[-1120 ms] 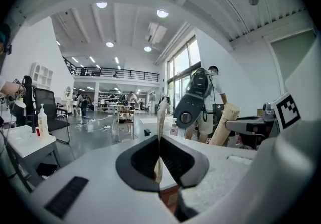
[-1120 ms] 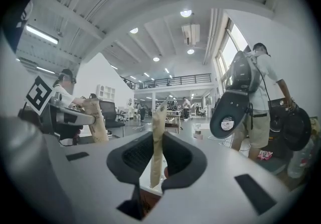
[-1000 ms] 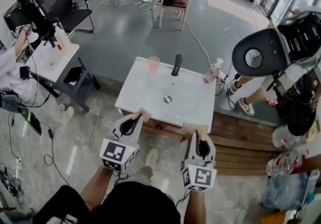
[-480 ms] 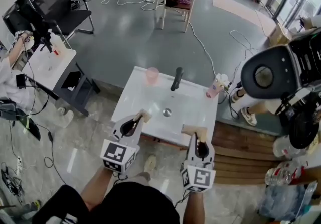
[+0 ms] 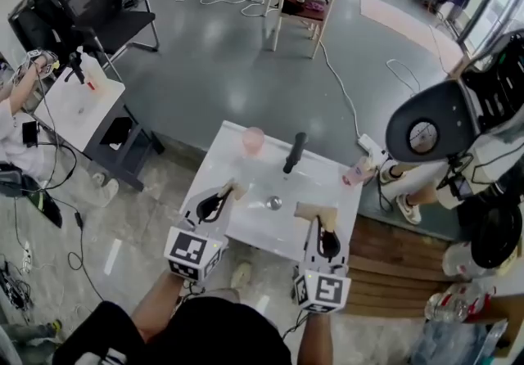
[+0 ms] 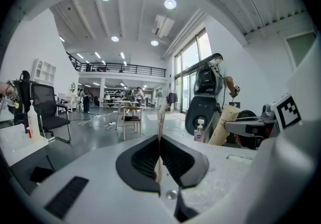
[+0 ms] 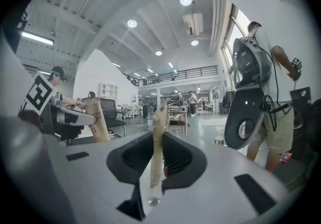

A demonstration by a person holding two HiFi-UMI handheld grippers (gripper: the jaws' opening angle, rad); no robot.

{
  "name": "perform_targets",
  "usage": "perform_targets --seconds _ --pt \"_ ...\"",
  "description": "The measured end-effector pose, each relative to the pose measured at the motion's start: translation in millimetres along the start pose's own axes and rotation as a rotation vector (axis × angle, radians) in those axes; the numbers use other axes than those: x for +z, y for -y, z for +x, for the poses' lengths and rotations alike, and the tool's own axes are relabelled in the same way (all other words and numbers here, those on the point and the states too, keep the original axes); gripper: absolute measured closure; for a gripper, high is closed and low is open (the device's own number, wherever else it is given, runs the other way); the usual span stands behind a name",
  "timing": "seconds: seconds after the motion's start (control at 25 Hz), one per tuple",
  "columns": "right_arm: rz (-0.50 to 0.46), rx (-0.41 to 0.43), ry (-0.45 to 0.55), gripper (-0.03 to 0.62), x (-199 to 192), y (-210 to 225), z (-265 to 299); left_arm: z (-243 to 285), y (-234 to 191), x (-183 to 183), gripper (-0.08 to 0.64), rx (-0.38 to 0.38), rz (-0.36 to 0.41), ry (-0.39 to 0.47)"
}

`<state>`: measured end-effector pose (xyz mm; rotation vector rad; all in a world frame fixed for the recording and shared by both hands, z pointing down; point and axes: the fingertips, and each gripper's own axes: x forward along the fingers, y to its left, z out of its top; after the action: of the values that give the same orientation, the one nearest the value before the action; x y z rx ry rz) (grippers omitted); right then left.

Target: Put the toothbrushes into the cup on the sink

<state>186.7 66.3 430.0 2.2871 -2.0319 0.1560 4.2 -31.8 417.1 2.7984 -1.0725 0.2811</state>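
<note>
Tan brushes jut beyond the jaws, likely for an easy drop: left gripper (image 6: 159, 140) pinched tight on left brush (image 6: 160, 117); right gripper (image 7: 159, 156) clamped on thicker right brush (image 7: 157, 135); pink cup (image 5: 253, 140) stands at sink's (image 5: 323, 183) far edge.

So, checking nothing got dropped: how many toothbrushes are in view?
2. One toothbrush is clamped in the left gripper, the other in the right gripper, both above the sink. None visible elsewhere; inside the cup is unclear.

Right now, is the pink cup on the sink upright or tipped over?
Upright: the pink cup stands on the far edge of the sink, mouth facing up.
</note>
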Motion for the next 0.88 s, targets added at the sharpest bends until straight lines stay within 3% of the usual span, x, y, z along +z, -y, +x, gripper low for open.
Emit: perform_targets --seconds 0.64,0.88 --pt "-0.04 0.11 0.073 0.538 32 -40 102 22 -77 12 0.554 0.093 -0.016 0.042" --pt "-0.076 0.169 0.1 0.538 43 -57 136 17 -99 15 0.554 0.162 -0.03 0.053"
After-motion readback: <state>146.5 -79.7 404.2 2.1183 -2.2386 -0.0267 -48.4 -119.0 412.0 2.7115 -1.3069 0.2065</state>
